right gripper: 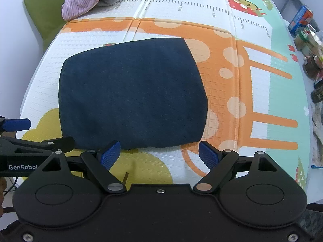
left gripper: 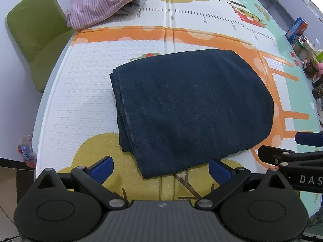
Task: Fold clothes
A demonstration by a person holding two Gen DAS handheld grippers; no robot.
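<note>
Both hand-held grippers (left gripper: 160, 169) (right gripper: 159, 154) spread before seemingly folded denim (left gripper: 189, 109)

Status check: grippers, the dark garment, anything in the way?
Left gripper open, empty. Right gripper open, empty. Navy garment folded flat on mat. Striped clothes pile far corner, clear.

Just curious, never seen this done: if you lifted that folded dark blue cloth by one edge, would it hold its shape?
Probably not. The dark blue cloth lies in soft stacked layers, so it would likely droop and unfold. Its weave looks matte, so probably not slippery.
</note>
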